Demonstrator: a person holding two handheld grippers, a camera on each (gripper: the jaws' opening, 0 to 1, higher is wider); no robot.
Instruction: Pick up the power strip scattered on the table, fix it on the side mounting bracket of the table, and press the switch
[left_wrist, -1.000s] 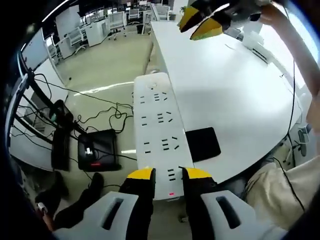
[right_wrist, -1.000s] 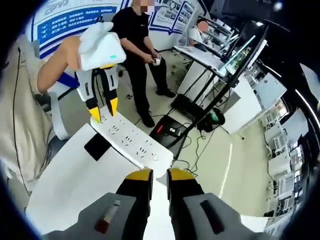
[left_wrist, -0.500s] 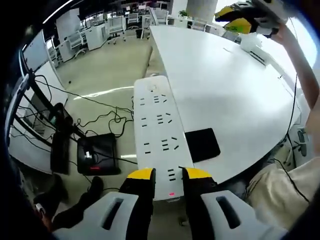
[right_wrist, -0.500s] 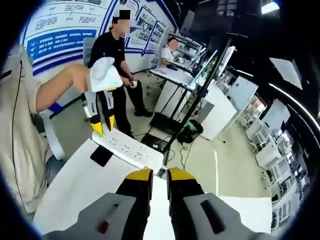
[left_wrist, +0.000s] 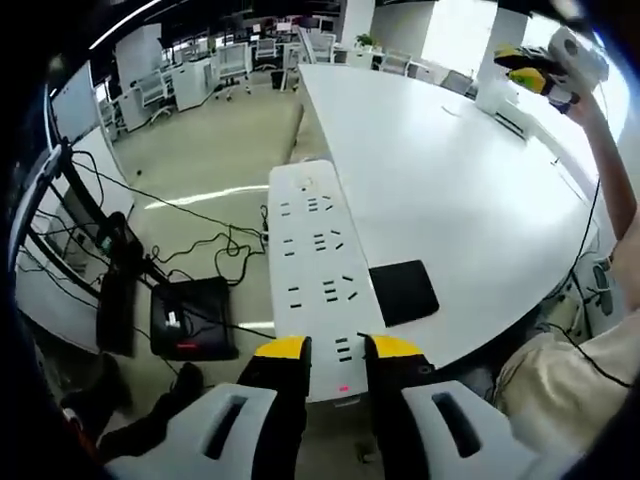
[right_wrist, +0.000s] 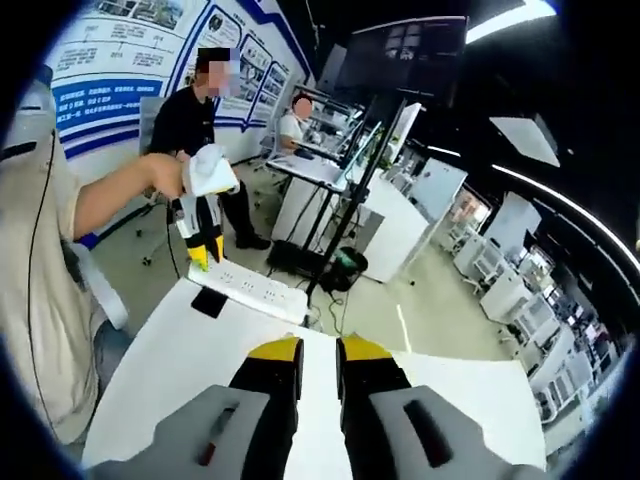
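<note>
One white tabletop (left_wrist: 470, 190), large and curved at its near corner, seen also in the right gripper view (right_wrist: 180, 350). One power strip (left_wrist: 315, 265), long, white, flat-faced, lying along the tabletop's left edge as the left gripper view frames it; four rows of dark socket slots counted along its face, a round button near its far end, a small red light at the near end. One black flat rectangle (left_wrist: 403, 292) on the tabletop just beside the strip's near half, touching or nearly so; cannot tell which. Left gripper (left_wrist: 338, 349): yellow-tipped jaws set either side of the strip's near end, clamped on it. In the right gripper view the same strip (right_wrist: 248, 290) sits at the tabletop's far edge with the left gripper (right_wrist: 205, 256) on its left end, a person's hand above it. Right gripper (right_wrist: 319, 348): jaws close together with a narrow slit between, nothing held, well apart from the strip; it shows again far off in the left gripper view (left_wrist: 535, 78). Two people (right_wrist: 185, 120) stand beyond. Cables (left_wrist: 215, 235) and one black box (left_wrist: 193, 318) on the floor.
</note>
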